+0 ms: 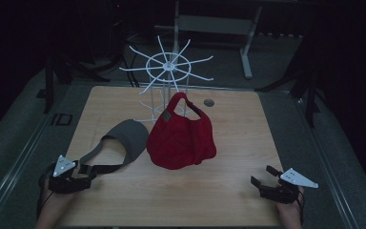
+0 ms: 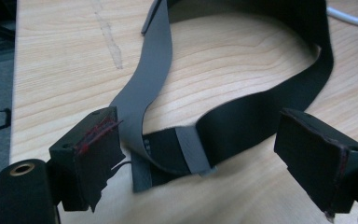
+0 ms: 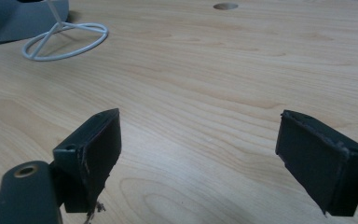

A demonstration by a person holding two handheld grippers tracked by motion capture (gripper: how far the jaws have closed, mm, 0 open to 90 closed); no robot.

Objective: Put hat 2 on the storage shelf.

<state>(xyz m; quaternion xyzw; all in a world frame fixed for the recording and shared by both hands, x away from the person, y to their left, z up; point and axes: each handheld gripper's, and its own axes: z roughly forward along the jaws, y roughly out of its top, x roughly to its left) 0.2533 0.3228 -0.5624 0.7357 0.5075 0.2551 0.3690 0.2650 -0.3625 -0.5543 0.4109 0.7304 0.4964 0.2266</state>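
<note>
A grey visor (image 1: 128, 136) lies on the wooden table (image 1: 248, 143) left of centre, its strap trailing toward the near left. My left gripper (image 1: 88, 170) sits at the end of that strap. In the left gripper view the left gripper (image 2: 209, 144) is open, with the grey strap (image 2: 154, 84) and its black band (image 2: 261, 107) lying on the table between the jaws, not pinched. A red cap (image 1: 181, 138) rests in the middle of the table. Near the front right corner my right gripper (image 1: 262, 175) stands open over bare wood (image 3: 198, 140).
A white wire rack (image 1: 169, 64) with radiating arms stands behind the red cap; its base ring (image 3: 65, 39) lies on the table. A round hole (image 1: 209, 102) sits near the far edge. The surroundings are dark, with grey floor around the table.
</note>
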